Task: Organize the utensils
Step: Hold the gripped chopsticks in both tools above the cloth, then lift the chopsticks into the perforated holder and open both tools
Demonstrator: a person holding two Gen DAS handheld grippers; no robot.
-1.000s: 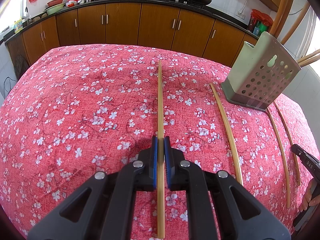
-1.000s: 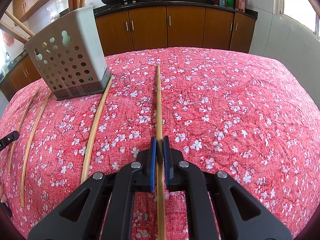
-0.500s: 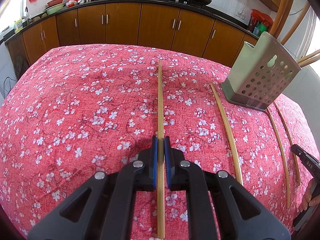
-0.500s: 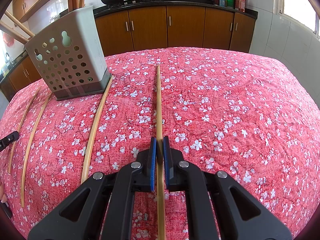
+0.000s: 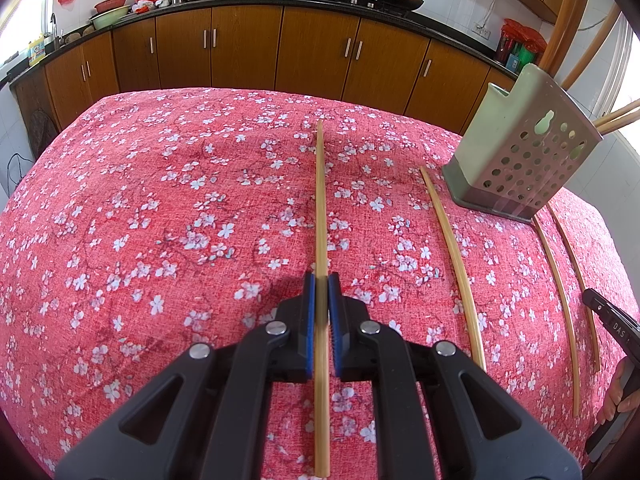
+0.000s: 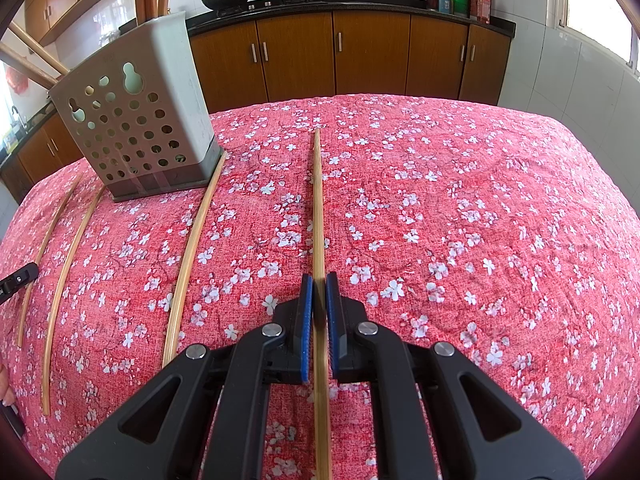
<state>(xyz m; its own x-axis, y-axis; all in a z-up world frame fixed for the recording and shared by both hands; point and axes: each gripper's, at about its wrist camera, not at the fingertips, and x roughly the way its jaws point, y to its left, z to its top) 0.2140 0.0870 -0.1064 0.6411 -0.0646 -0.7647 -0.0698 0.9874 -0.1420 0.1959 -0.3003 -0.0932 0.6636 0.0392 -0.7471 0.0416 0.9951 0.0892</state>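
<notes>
My left gripper [image 5: 321, 280] is shut on a bamboo chopstick [image 5: 321, 200] that runs straight ahead over the red floral tablecloth [image 5: 160, 220]. My right gripper [image 6: 319, 280] is shut on another bamboo chopstick [image 6: 318, 200] the same way. A grey perforated utensil holder [image 5: 516, 160] stands at the right in the left wrist view and at the left in the right wrist view [image 6: 136, 120], with wooden utensils in it. Three loose chopsticks lie near it: one beside its base [image 6: 194, 248] and two on its other side [image 6: 68, 264].
The right gripper's body [image 5: 612, 320] shows at the right edge of the left wrist view. Brown kitchen cabinets [image 5: 280, 48] with woks on the counter stand behind the table. The table's rounded edges fall away on all sides.
</notes>
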